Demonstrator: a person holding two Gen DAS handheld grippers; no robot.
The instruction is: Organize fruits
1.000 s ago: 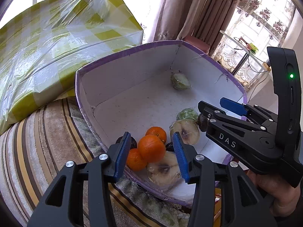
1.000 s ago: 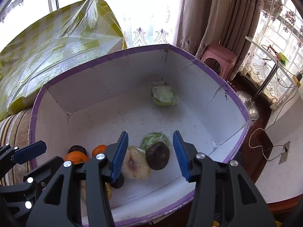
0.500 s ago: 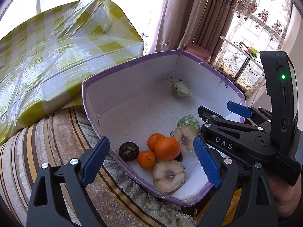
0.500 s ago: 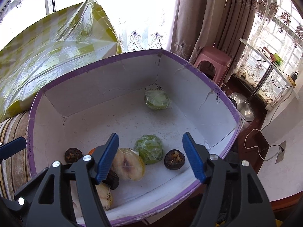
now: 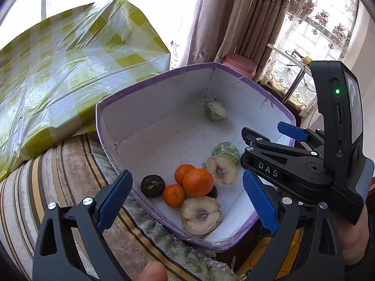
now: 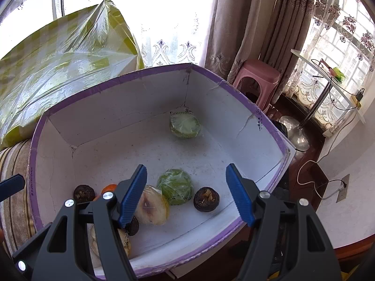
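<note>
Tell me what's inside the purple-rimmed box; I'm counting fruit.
Inside the box: three oranges, wrapped cut fruit halves, wrapped green pieces, dark round fruits. Others may hide beneath the pile.

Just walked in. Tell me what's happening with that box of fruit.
A person holds a hand-held gripper in each hand over a white box with a purple rim. Neither grips anything. The left hand-held gripper is opening above three oranges. The right hand-held gripper stands open over a wrapped green fruit and a dark round fruit. All the fruit lies on the box floor.
</note>
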